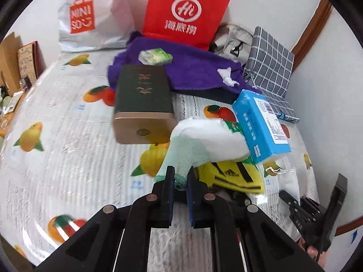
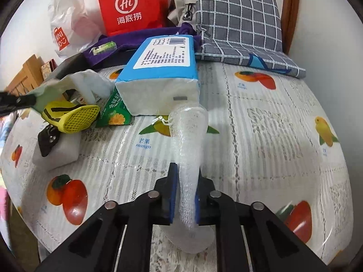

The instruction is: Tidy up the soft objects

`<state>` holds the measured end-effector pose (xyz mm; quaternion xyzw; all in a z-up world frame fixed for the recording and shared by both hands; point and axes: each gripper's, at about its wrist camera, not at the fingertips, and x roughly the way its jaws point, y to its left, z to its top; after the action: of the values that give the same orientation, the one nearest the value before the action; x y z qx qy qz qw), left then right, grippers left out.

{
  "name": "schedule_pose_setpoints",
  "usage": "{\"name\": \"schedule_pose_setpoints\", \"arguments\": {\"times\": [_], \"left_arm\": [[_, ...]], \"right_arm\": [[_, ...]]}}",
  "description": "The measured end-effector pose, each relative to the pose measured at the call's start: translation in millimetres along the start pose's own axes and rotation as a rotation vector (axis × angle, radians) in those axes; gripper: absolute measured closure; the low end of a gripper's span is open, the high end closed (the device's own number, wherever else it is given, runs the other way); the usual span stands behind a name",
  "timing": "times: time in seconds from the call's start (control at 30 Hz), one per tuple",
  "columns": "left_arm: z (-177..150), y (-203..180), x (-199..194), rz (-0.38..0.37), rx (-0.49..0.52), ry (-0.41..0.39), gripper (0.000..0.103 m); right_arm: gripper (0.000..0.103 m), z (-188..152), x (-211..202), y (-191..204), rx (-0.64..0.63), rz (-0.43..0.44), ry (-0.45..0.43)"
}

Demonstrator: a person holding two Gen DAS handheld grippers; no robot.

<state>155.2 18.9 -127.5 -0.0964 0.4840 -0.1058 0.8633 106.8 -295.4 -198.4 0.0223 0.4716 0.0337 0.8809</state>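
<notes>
My left gripper (image 1: 180, 174) is shut on a corner of a pale green mesh cloth with a white pad (image 1: 204, 140), which hangs lifted in front of a dark green box (image 1: 143, 99). The right wrist view shows that same gripper (image 2: 31, 100) at the left edge, pinching the cloth (image 2: 86, 83). My right gripper (image 2: 186, 170) is shut on a clear bubble-wrap pouch (image 2: 189, 136) that stands up between its blue pads (image 2: 173, 188). A blue tissue pack (image 2: 163, 68) lies just beyond the pouch. A yellow mesh sock (image 2: 70, 115) lies on the left.
The table wears a fruit-print cloth (image 2: 272, 136). At the back are a purple towel (image 1: 192, 68), a red paper bag (image 1: 186, 11), a white plastic bag (image 1: 90, 15) and a grey checked cushion (image 2: 238, 18). A white foam block (image 2: 61, 158) carries a black clip (image 2: 47, 142). A green packet (image 2: 113, 113) leans on the tissue pack.
</notes>
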Motion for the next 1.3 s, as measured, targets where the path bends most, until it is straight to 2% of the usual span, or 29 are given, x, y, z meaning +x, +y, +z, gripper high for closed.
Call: {"name": "schedule_pose_setpoints", "arguments": {"times": [0.23,0.37,0.53,0.87,1.3], "left_arm": [[-20.2,31.0,-44.7,0.044,-0.026,-0.061,0.093],[-27.7,56.1,-63.0,0.038,-0.089,-0.093,0.093],[-30.7,63.6,-83.7,0.026,-0.098,-0.140,0.093],[-12.9,49.5,-105.5,-0.032,-0.067,-0.199,0.093],[24.3,24.4,-116.4,-0.054,-0.024,-0.250,0.093]], "right_arm": [[0.098,-2.5,-13.2,5.1,0.011,0.009,-0.003],[0.098,-1.8,-24.0,10.2,0.013,0.014,-0.016],[0.098,1.6,-42.0,14.8,0.018,0.025,-0.044],[0.098,18.9,-73.4,12.6,0.042,0.046,-0.093],[0.098,55.3,-91.0,8.4,0.035,0.057,-0.143]]}}
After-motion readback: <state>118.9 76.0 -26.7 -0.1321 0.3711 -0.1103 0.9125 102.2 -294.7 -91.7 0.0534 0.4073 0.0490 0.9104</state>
